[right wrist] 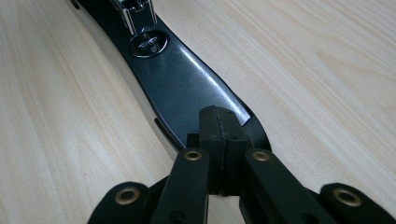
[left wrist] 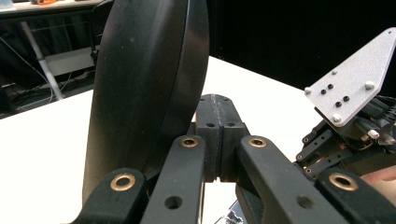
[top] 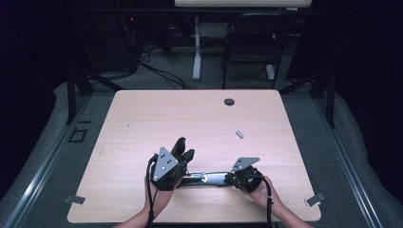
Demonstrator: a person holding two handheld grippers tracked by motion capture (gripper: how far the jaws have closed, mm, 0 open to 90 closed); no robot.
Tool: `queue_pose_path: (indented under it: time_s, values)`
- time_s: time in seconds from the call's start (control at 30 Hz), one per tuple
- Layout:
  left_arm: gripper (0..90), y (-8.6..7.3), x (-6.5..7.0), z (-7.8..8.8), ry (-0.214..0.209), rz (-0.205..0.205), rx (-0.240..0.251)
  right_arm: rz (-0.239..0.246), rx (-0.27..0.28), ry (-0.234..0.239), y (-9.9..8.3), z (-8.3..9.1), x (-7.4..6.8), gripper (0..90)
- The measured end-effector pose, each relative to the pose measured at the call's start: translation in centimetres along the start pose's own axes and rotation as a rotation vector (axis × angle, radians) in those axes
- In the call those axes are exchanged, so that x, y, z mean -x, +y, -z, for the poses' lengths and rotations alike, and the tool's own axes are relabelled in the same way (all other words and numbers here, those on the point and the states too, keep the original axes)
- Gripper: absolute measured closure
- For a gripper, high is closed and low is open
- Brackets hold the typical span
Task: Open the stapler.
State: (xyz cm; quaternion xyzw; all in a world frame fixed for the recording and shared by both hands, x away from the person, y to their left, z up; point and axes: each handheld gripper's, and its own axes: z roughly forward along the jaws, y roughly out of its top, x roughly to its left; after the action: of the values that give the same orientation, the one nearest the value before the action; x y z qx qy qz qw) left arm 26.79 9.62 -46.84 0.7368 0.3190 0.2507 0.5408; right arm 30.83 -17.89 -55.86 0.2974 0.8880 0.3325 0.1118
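A black stapler (top: 209,178) lies opened along the table's near side, its base flat on the wood. Its black top arm (top: 178,146) stands raised at the left end. My left gripper (top: 187,156) is shut beside that raised arm (left wrist: 144,93), which rises just left of the closed jaws (left wrist: 217,126); nothing shows between the pads. My right gripper (top: 231,178) is shut too, its closed tip (right wrist: 218,126) lying over the right end of the stapler's shiny black body (right wrist: 187,79). The right gripper's grey plate (left wrist: 350,88) also appears in the left gripper view.
A small grey piece (top: 239,134) lies on the wooden table (top: 142,118) right of centre. A round cable hole (top: 229,101) sits near the far edge. Tape strips (top: 75,199) mark the floor by the near corners. A chair (top: 252,42) stands behind the table.
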Motion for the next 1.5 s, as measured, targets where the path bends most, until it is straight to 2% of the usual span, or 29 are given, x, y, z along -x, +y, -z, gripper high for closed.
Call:
queue_pose_path:
  time_s: [0.8, 0.9, 1.33, 1.43, 1.5]
  values:
    - [90.0, 0.0, -1.5, 1.7, 0.029, 0.03, 0.006, -0.005, -0.001, 0.003, 0.0, 0.0, 0.1, 90.0]
    - [90.0, 0.0, -1.7, 1.9, 0.025, 0.046, 0.009, -0.007, 0.003, 0.004, 0.0, 0.0, 0.1, 90.0]
    - [90.0, 0.0, -1.8, 2.3, 0.041, 0.027, 0.022, -0.009, 0.003, 0.003, -0.1, 0.0, 0.1, 90.0]
    - [90.0, 0.0, -2.0, 2.5, 0.053, 0.024, 0.024, -0.008, 0.002, 0.003, 0.0, 0.0, 0.1, 90.0]
    - [90.0, -0.1, -2.6, 3.1, 0.089, 0.04, 0.036, -0.005, -0.001, 0.003, 0.0, 0.0, 0.1, 90.0]
